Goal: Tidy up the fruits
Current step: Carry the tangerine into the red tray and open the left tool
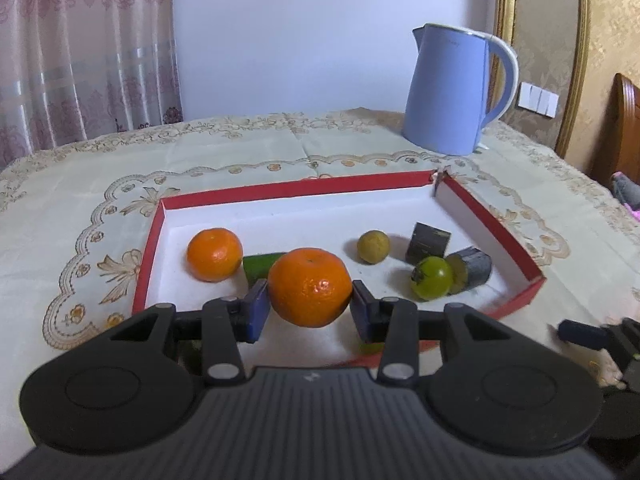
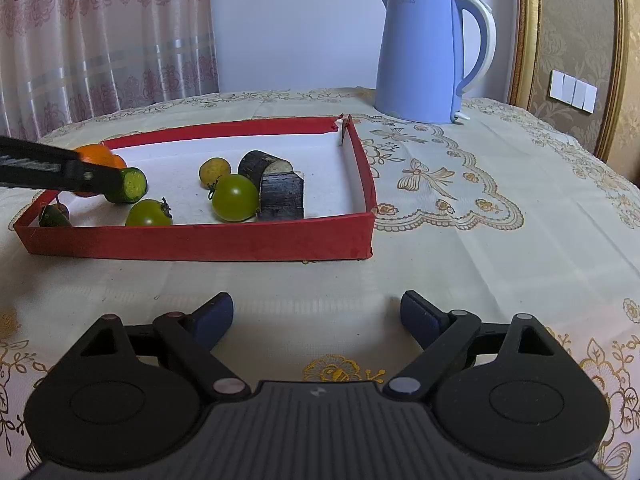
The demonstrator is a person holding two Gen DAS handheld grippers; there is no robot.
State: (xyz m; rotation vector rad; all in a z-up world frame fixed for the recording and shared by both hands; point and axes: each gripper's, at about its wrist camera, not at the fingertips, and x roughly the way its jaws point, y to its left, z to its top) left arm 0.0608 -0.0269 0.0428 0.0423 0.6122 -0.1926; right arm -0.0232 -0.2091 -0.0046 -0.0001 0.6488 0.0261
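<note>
My left gripper (image 1: pixel 309 307) is shut on a large orange (image 1: pixel 309 286), held just above the near part of the red-walled tray (image 1: pixel 280 189). A second orange (image 1: pixel 214 254), a green cucumber piece (image 1: pixel 258 264), a small yellow-green fruit (image 1: pixel 373 247), a green tomato (image 1: pixel 432 283) and two dark eggplant pieces (image 1: pixel 427 242) lie in the tray. My right gripper (image 2: pixel 317 318) is open and empty over the tablecloth, in front of the tray (image 2: pixel 200 242). That view shows two green tomatoes (image 2: pixel 234 197), the eggplant (image 2: pixel 280 194) and the cucumber piece (image 2: pixel 129 185).
A blue electric kettle (image 1: pixel 452 92) stands behind the tray at the back right, also in the right wrist view (image 2: pixel 424 54). The embroidered tablecloth (image 2: pixel 460 240) covers the table. A curtain hangs at the left, and a wooden chair (image 1: pixel 624 128) stands at the far right.
</note>
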